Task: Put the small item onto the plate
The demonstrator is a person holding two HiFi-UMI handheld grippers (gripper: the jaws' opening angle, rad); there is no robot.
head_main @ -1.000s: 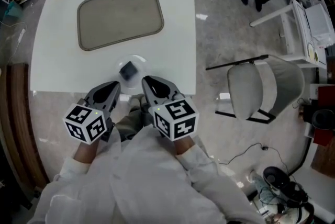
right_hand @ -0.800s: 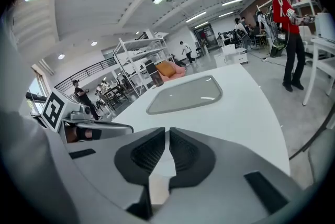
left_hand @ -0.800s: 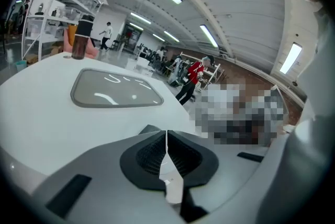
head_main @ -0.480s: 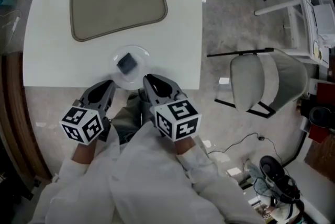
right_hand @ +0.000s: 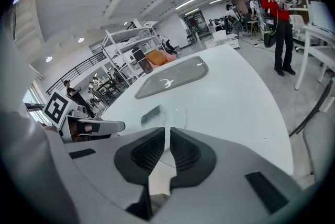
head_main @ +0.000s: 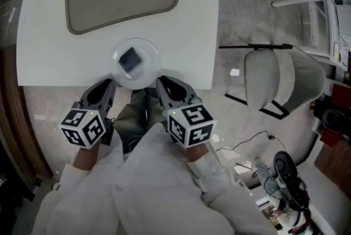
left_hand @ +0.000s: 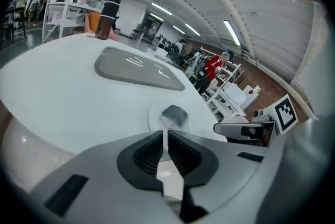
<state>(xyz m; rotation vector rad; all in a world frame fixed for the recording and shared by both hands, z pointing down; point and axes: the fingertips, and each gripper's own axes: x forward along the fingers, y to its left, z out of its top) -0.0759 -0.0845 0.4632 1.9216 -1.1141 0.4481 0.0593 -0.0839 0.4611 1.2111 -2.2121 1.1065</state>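
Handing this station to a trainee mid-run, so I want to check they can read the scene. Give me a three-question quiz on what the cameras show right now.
1. True or false: the small dark item lies on the round plate.
2. The left gripper and right gripper are: A) both shut, holding nothing; B) both wide open; C) both clamped on a cup.
3. In the head view, what stands on the floor to the right of the white table?

Key: 1 true. 2 A. 3 a chair.
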